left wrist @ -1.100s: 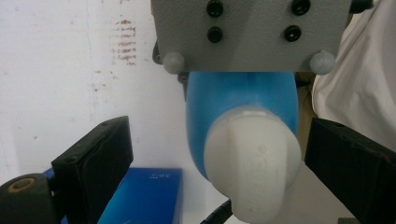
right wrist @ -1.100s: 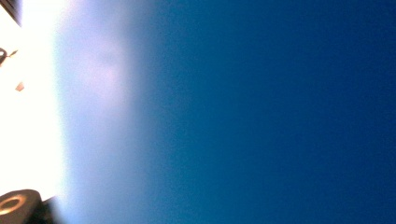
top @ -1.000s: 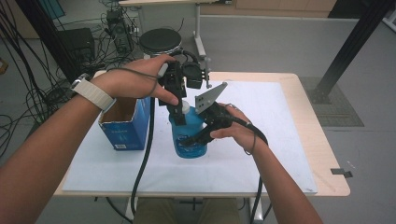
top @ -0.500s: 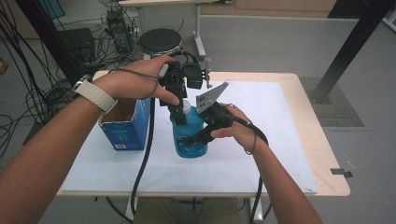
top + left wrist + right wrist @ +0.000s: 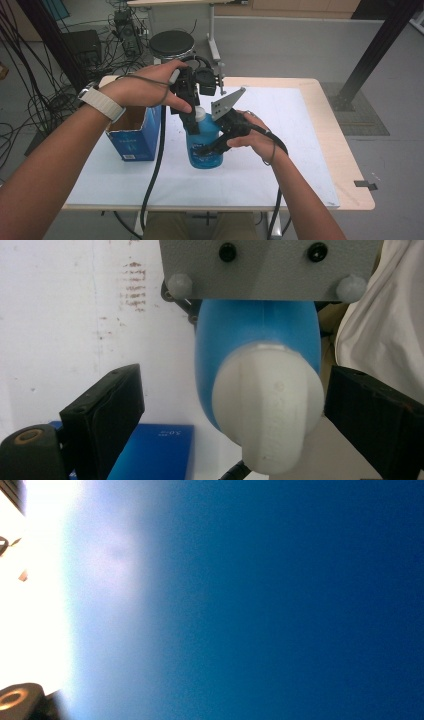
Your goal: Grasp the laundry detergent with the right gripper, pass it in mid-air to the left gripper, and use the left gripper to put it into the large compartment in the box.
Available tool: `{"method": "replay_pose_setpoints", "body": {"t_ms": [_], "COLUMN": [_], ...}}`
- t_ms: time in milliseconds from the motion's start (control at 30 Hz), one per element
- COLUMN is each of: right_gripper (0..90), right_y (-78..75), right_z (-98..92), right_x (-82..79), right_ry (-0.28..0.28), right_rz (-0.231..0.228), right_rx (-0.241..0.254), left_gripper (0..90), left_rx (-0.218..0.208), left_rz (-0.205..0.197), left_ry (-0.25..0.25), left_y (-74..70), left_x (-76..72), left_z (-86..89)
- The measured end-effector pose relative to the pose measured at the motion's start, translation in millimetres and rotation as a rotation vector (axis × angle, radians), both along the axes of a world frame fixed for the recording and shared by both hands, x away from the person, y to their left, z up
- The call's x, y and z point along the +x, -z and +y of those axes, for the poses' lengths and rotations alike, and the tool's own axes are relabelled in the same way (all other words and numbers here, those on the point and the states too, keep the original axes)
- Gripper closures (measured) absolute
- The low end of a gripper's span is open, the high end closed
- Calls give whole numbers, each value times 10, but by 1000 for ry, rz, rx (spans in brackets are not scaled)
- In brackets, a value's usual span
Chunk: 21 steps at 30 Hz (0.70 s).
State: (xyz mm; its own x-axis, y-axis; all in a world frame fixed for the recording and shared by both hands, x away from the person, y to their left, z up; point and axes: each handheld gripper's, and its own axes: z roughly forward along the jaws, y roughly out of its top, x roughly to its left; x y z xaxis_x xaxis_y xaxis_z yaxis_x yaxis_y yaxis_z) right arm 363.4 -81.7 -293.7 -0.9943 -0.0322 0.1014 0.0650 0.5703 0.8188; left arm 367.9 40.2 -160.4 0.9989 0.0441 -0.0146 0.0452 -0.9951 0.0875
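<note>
Bottle (image 5: 202,145) steadied by right hand-held gripper (image 5: 212,145), grip unclear; left hand-held gripper (image 5: 227,405) open around the cap (image 5: 267,407), likely uncapping not started.

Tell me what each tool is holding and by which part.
The right tool grips the translucent blue plastic bottle by its body. The left tool holds nothing; its jaws stand open around the bottle's white cap.

You're looking at a smooth, glossy blue plastic bottle (image 5: 204,145) wearing a matt white plastic cap (image 5: 267,412). Your left gripper (image 5: 230,420) is showing matt black jaws. A cardboard box (image 5: 134,131) is sitting on matt white paper (image 5: 280,165) covering the pale wood table (image 5: 345,170).
</note>
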Motion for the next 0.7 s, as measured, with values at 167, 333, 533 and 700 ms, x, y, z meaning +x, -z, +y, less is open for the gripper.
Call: {"method": "replay_pose_setpoints", "body": {"t_ms": [167,333,533,700], "right_gripper": [430,430,430,430], "right_y": [0,-1,3,2], "right_z": [-5,-5,-1,-1], "right_x": [4,9,11,8], "right_ry": [3,5,4,4], "right_rz": [1,5,2,4], "right_rx": [1,1,1,0], "left_gripper": [95,92,92,92], "left_rx": [0,0,0,0], "left_rz": [0,-2,-3,-5], "left_ry": [-1,-1,-1,-5], "left_y": [-1,-1,-4,-3], "left_x": [1,3,2,-4], "left_z": [-1,-1,5,15]}}
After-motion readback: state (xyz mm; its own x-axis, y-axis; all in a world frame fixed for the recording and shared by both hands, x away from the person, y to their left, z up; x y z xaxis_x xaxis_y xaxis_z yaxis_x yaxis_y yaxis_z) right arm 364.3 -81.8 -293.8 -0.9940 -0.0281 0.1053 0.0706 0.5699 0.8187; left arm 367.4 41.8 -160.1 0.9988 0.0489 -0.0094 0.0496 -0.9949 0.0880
